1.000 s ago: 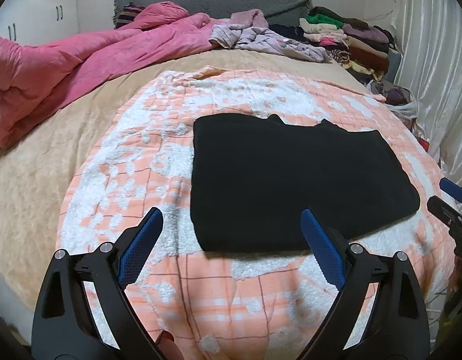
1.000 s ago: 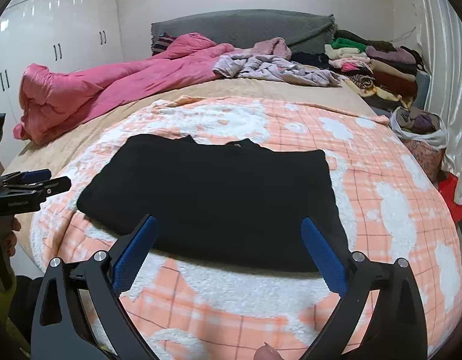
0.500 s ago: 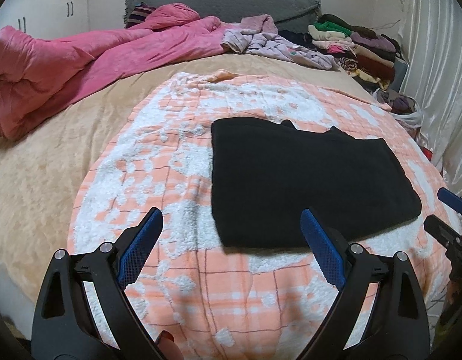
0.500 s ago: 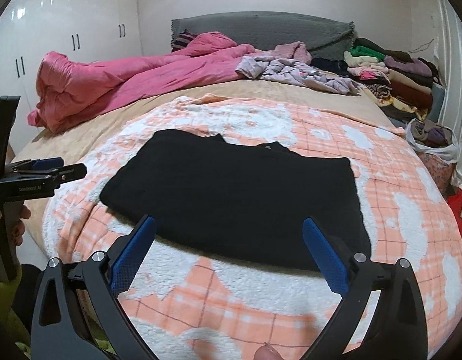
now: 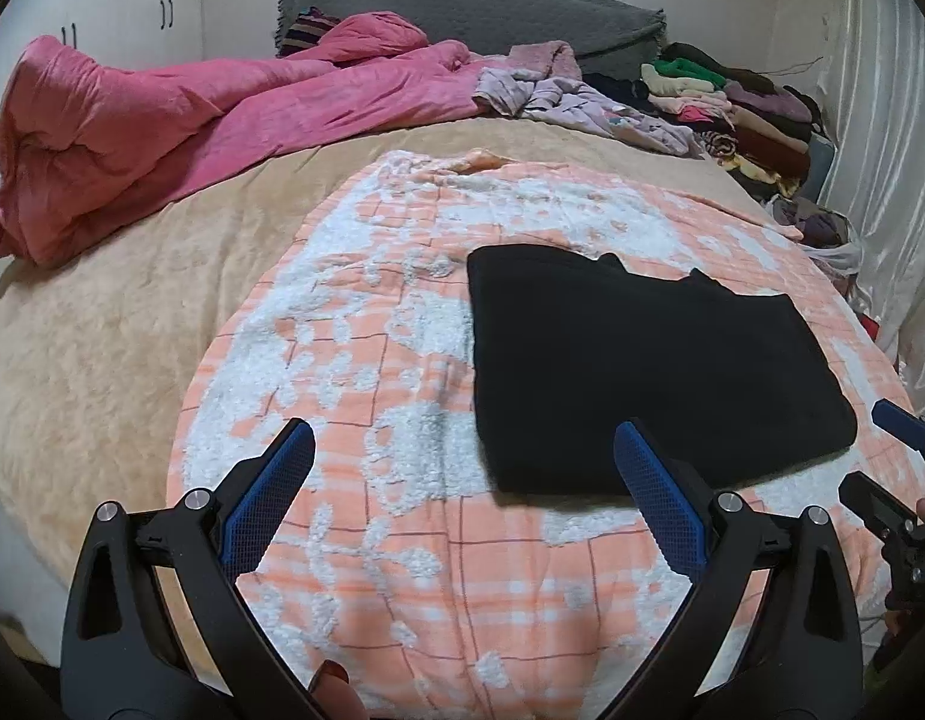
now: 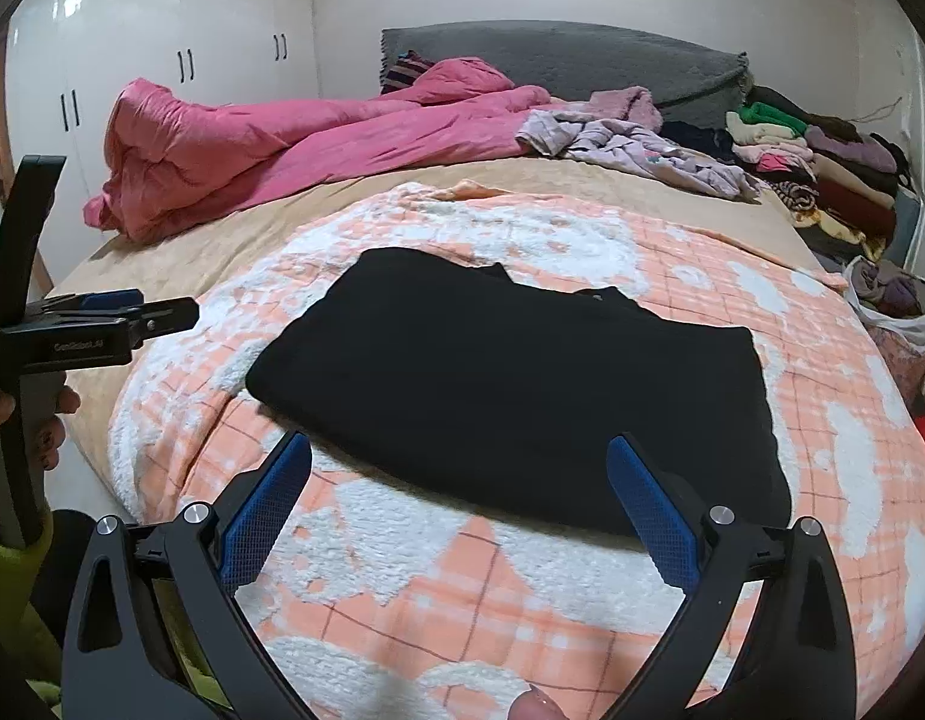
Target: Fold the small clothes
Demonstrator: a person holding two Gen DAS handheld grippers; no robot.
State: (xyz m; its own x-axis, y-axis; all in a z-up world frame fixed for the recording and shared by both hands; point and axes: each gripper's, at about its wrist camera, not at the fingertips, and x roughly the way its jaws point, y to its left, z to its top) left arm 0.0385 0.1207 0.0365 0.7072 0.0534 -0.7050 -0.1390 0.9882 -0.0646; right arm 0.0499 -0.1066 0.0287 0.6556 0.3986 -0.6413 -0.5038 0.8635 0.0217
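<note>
Bed with peach checked blanket (image 5: pixel 438 570), pink duvet (image 5: pixel 180 126) upper left; centre, folded black garment (image 6: pixel 522 384). Left gripper (image 5: pixel 462 450) opening, empty; right gripper (image 6: pixel 459 450) wide apart, empty.

The folded black fleece garment (image 5: pixel 642 372) lay on the peach-and-white checked fluffy blanket (image 5: pixel 366 396), ahead of the left gripper (image 5: pixel 462 456) and rightward; the right gripper (image 6: pixel 459 468) sat just before its near edge.

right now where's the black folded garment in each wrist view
Left wrist view: the black garment lies right of centre on the orange checked blanket, beyond the right finger of the left hand-held gripper.
Right wrist view: it lies at centre, just beyond the right hand-held gripper.
Shared landmark: the pink duvet at upper left in both.
</note>
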